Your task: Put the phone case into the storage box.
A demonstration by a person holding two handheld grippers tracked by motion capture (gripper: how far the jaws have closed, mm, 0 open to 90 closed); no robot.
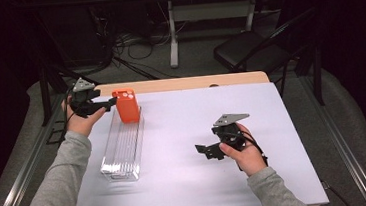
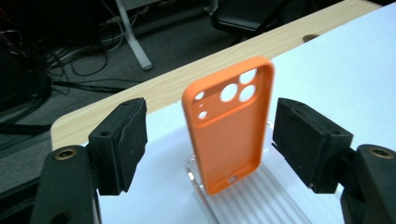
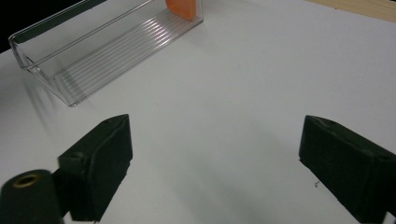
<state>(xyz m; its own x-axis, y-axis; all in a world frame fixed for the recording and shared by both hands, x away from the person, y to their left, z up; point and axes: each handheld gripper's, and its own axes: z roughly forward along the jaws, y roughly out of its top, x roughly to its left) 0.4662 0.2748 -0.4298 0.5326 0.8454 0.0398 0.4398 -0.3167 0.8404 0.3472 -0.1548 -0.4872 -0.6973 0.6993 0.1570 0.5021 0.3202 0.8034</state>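
Note:
An orange phone case [image 1: 127, 105] [image 2: 229, 126] stands upright in the far end of a long clear ribbed tray [image 1: 123, 148] [image 2: 261, 196] on the white table's left side. My left gripper [image 1: 111, 103] [image 2: 210, 144] sits level at the case, its jaws open on either side of it with a gap showing on both sides. My right gripper [image 1: 202, 150] [image 3: 215, 163] is low over the bare white tabletop at the centre right, open with nothing between its jaws, pointing toward the tray [image 3: 93, 51]. The case's lower edge [image 3: 183, 7] peeks in at the top of the right gripper view.
The white tabletop [image 1: 197, 112] ends at a wooden strip [image 1: 179, 83] along its far edge. Beyond it stand a black chair [image 1: 251, 49], a white desk leg [image 1: 172, 33] and floor cables [image 1: 130, 42]. Metal rails run along both table sides.

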